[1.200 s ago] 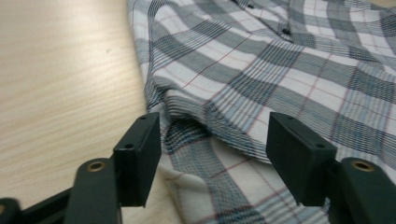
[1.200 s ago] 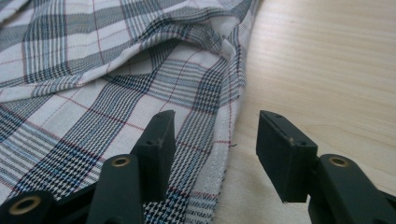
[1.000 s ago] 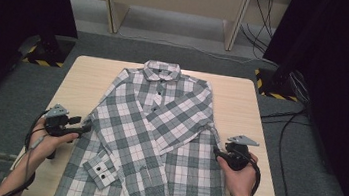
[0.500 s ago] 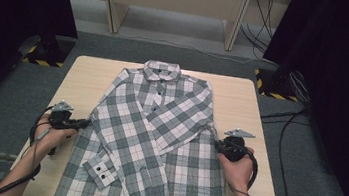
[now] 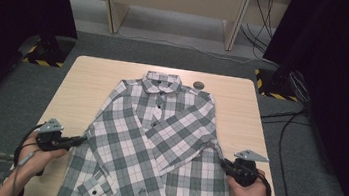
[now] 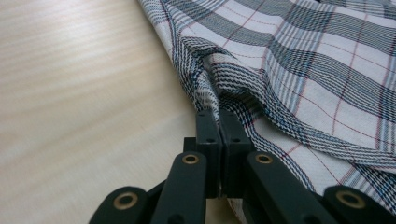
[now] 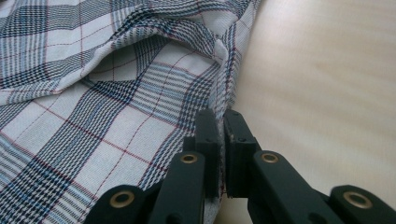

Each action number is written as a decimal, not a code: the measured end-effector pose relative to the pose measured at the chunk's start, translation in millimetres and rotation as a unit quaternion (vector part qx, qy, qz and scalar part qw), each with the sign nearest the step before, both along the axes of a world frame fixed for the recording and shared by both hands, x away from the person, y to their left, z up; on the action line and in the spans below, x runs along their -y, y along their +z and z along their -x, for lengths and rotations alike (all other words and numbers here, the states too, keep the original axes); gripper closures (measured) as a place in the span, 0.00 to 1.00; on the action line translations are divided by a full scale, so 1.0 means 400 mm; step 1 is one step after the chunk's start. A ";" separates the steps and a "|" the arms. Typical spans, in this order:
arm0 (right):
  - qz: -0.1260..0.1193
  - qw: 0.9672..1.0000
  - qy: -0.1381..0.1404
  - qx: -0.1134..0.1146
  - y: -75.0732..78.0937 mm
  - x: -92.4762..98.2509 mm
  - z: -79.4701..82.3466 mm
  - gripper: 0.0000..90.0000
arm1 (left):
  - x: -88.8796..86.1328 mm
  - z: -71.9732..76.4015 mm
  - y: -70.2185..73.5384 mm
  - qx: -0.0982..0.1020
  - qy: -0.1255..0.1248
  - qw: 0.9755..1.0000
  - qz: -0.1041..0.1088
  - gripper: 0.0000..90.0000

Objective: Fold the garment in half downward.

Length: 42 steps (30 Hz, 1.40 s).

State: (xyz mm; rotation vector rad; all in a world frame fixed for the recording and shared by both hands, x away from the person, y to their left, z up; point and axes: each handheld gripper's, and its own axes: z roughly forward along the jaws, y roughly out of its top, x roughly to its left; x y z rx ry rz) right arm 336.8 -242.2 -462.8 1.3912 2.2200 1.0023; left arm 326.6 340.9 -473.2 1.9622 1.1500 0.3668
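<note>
1. We see a plaid shirt (image 5: 156,146) lying flat on the wooden table (image 5: 88,82), sleeves folded across its front.
2. Our left claw (image 5: 81,140) pinches its left edge; our right claw (image 5: 223,164) its right edge.

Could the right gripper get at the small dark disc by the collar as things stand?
Probably not right away. The right gripper is shut on the shirt's side edge, near the table's front; the disc lies at the far side. Bare table between leaves the way free once it lets go.
</note>
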 end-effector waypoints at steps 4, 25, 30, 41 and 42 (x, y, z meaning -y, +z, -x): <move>-0.009 1.000 0.010 -0.009 0.003 0.018 0.066 0.96 | 0.000 0.063 0.002 -0.001 -0.016 1.000 0.001 0.98; -0.001 0.999 0.005 0.042 0.113 -0.014 -0.088 0.40 | 0.008 -0.139 0.122 0.106 0.001 0.994 0.015 0.31; 0.004 0.999 0.009 0.044 0.138 -0.050 -0.186 0.40 | 0.043 -0.246 0.138 0.105 -0.010 0.994 0.006 0.31; 0.006 1.000 -0.011 0.006 0.125 -0.073 -0.401 0.46 | 0.107 -0.445 0.135 0.085 -0.016 0.996 -0.029 0.36; 0.007 1.000 -0.013 0.002 0.119 -0.074 -0.419 0.46 | 0.112 -0.460 0.127 0.079 -0.015 0.996 -0.033 0.37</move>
